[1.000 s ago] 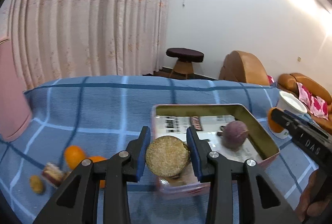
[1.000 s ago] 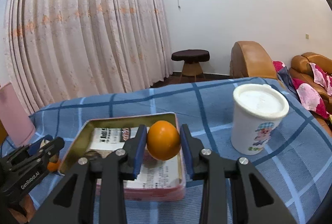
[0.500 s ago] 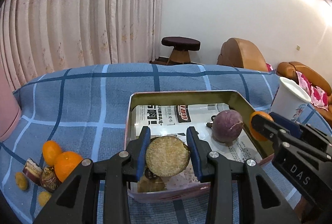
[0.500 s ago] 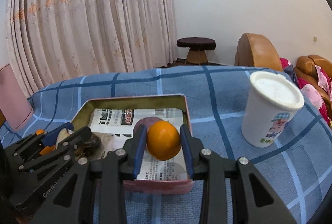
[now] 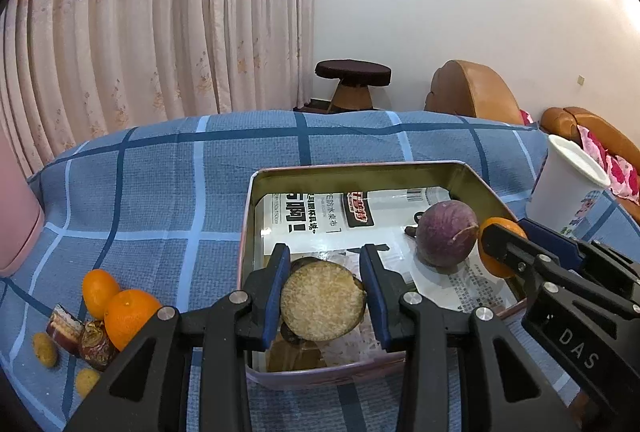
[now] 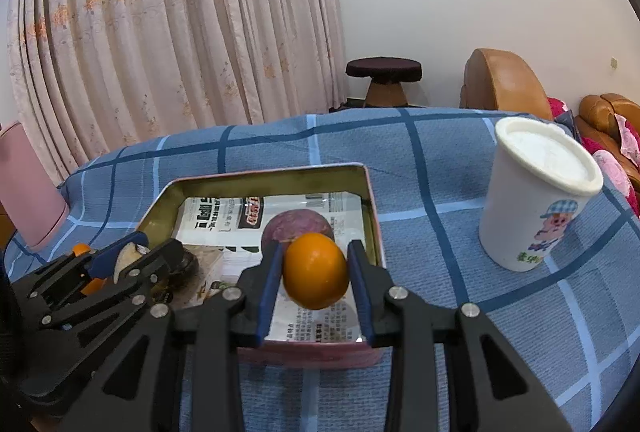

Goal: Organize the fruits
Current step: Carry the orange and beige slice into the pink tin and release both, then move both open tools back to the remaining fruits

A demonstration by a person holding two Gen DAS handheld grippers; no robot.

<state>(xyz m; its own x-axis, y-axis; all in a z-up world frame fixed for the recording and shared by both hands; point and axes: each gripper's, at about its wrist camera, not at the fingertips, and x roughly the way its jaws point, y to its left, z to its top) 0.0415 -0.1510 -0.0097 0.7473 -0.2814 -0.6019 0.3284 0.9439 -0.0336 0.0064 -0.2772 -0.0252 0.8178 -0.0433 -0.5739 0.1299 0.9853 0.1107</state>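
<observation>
Left tongs [image 5: 323,302] clamp cut fruit [image 5: 322,306] | right tongs [image 6: 315,275] opening, orange [image 6: 315,271] between | tin [image 5: 486,188]: purple fruit [image 5: 445,234]

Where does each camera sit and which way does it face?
Left wrist view: rides the left gripper, looking forward and down over its cut brown fruit half into the pink rectangular tin; black fingers show.
Right wrist view: rides the right gripper, whose jaws are opening around the round orange; black fingers show.
Shared: tin, round purple fruit, white lidded cup, each other's gripper.
</observation>
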